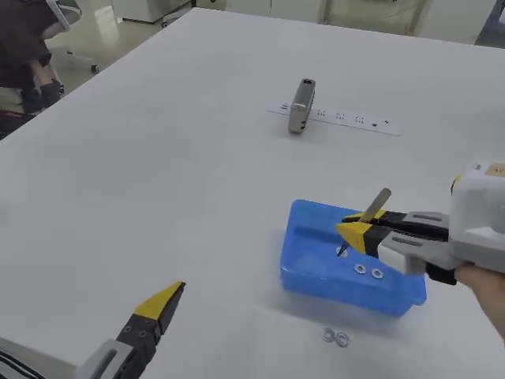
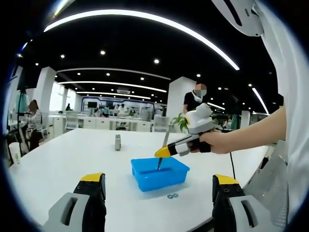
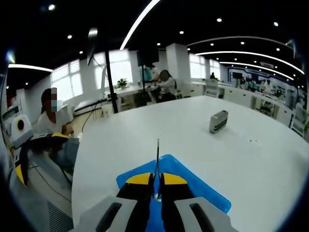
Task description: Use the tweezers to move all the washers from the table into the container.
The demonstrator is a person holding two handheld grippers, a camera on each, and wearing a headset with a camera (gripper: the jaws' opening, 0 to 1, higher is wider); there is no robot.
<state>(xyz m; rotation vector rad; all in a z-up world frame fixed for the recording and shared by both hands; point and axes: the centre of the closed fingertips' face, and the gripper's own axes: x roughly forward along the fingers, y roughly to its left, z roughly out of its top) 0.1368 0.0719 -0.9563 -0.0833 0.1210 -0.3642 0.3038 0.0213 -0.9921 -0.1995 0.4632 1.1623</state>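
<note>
L gripper [image 1: 164, 300], lower-left foreground: hangs low over the bare table [image 1: 158, 166], well apart from the work. Its fingers [image 2: 91, 188] stand wide apart w/ nothing betw. them. Judged idle, parked clear of the R side.

R gripper [image 1: 351, 231], reaching in from the right: fingers [image 3: 140, 180] pressed together, clamped on the tweezers [image 1: 377, 202]. These pass betw. them at a slant, upper end up and back, tip down inside the blue container [image 1: 347, 294]. The slant probably lets the tip reach the floor while the gripper body sits above the rim. Whether the tip carries a washer: too small to tell.

Stored washers [image 1: 360, 269]: two, side by side nr the front wall, inside. Loose washers [image 1: 342, 339]: two, close together on the table just outside that wall, not yet moved.

Est. stage: drop-off, approx. half done. Next pick likely needs the tip lifted over the front wall to the pair; thin flat rings, liable to slip.

Grey device [image 1: 301, 105] and white strip [image 1: 347, 118], far side of table, take no part.
</note>
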